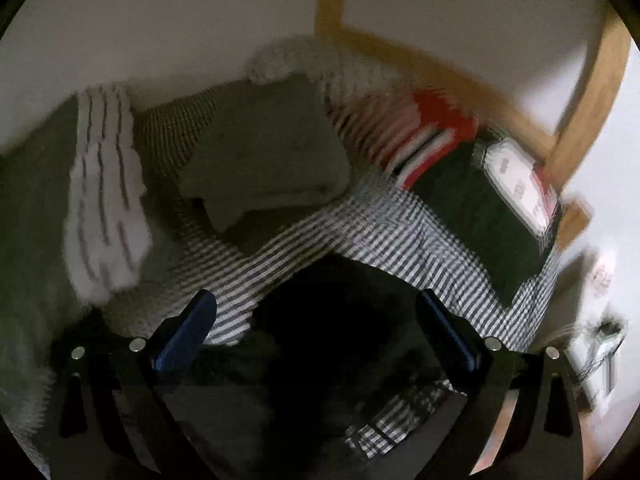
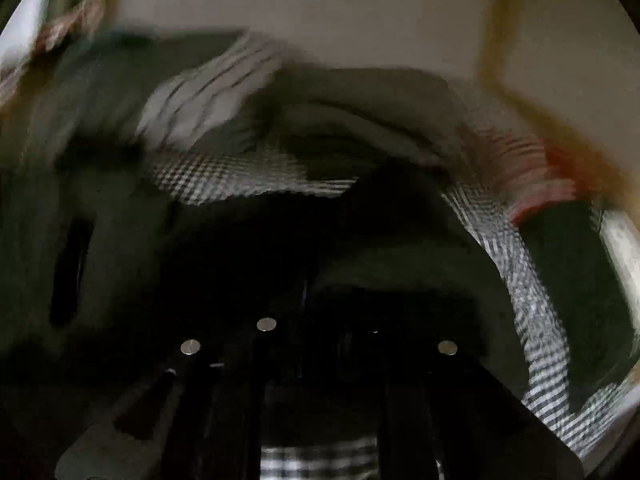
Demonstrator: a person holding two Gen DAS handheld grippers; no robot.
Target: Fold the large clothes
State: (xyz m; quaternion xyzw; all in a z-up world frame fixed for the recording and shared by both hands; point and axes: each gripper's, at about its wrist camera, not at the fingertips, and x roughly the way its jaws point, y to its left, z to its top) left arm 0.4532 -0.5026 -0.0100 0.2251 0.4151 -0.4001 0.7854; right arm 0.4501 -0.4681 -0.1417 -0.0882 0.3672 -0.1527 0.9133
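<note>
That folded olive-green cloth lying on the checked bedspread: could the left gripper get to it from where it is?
Probably yes. The left gripper stands open, and the folded olive-green cloth lies ahead on the checked bedspread with nothing on top. Only a dark garment lies between.

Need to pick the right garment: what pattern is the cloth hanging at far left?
The hanging cloth is white with thin dark stripes running lengthwise; it shows best in the left wrist view.
</note>
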